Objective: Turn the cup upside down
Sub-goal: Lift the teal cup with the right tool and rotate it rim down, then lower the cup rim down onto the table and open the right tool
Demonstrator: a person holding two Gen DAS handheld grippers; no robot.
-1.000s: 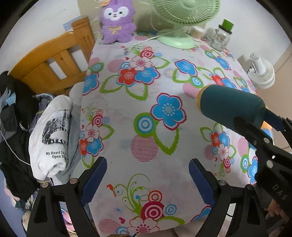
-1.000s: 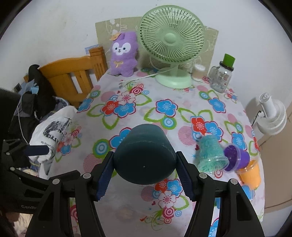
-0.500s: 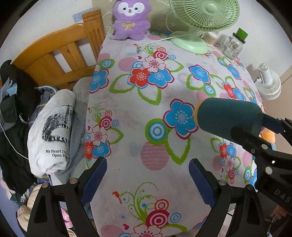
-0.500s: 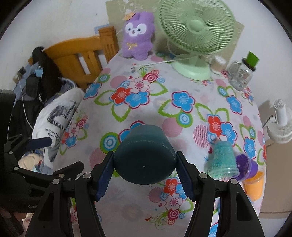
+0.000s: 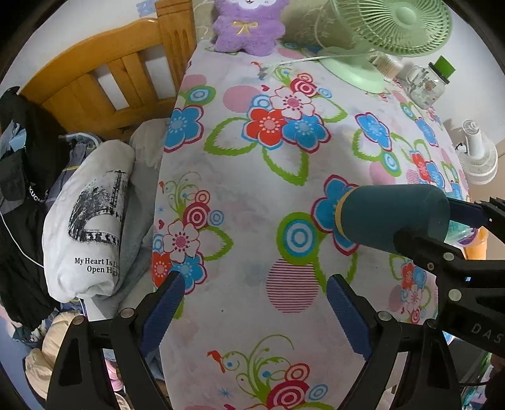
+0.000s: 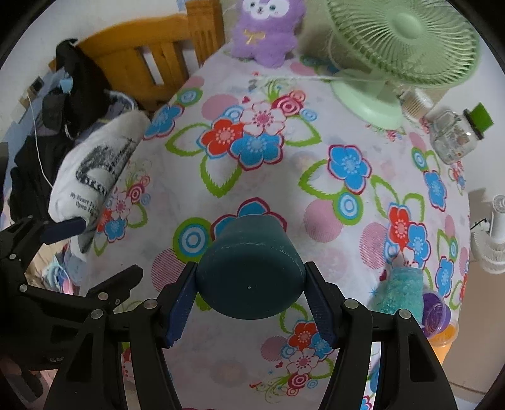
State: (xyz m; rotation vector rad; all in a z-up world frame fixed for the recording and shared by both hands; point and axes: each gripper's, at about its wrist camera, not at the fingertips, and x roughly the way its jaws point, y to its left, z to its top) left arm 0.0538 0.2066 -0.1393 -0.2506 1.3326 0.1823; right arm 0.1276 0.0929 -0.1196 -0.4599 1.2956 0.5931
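My right gripper is shut on a dark teal cup, its flat base towards the camera and its mouth pointing away and down at the floral tablecloth. In the left wrist view the same cup lies on its side in the air at the right, its yellowish rim pointing left, held by the right gripper. My left gripper is open and empty over the table's near left part.
A glittery teal cup, a purple cup and an orange cup lie at the right edge. A green fan, a glass jar and a purple plush stand at the back. A wooden chair with clothes is at the left.
Both grippers have moved forward over the table and lower. The teal cup has tipped further, its mouth now turned more downward. The left gripper stays open.
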